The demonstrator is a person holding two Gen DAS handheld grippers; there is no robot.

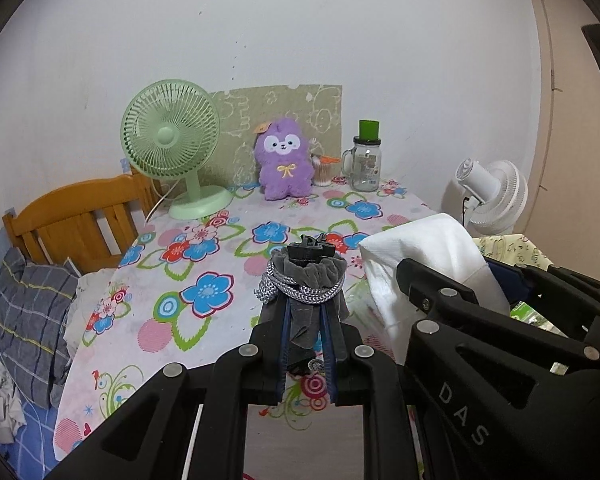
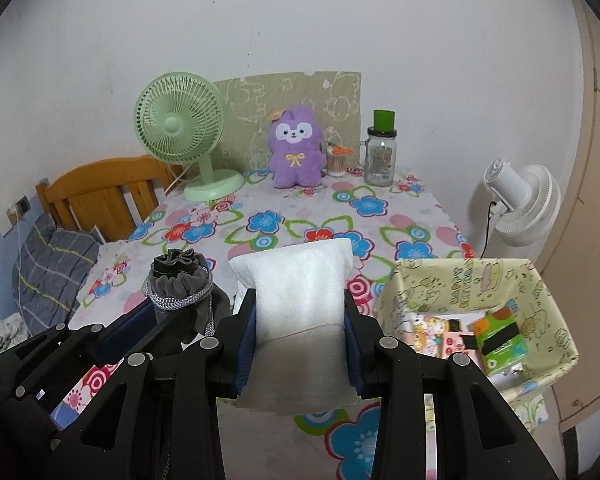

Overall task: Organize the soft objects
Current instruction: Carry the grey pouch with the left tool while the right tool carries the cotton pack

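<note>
Left gripper [image 1: 307,264] has its jaws clamped on the grey drawstring pouch [image 1: 306,280], the 2 blue-lined fingers [image 1: 282,332] pinching it from either side, silver cord [image 1: 296,294] wound around its gathered neck. The pouch is held up off the floral tablecloth [image 1: 220,264]. Just right of the pouch, the right gripper [image 2: 300,304] squeezes the white foam pad [image 2: 300,308], jaws pressed into both its flanks so the pad pinches in at the waist, its top standing upright above the fingers.

Right of the foam pad sits the yellow fabric basket [image 2: 548,312], printed with cartoon figures, open at the top. Inside it lies a green tissue pack [image 2: 500,344] alongside pink patterned packets; how they stack I cannot tell.

Beyond the foam pad, at the far edge of the tablecloth against the wall, a purple plush toy [image 2: 297,148] sits upright. Left of the plush stands a green desk fan [image 2: 180,128]; right of the plush, a cotton-swab holder [image 2: 337,162] and then a glass mug jar [image 2: 379,160] with a green cap. Farther right of the basket, off the table, stands a white fan [image 2: 524,204]. Left of the pouch, a wooden headboard [image 1: 80,216] and a grey plaid pillow [image 1: 28,320].
</note>
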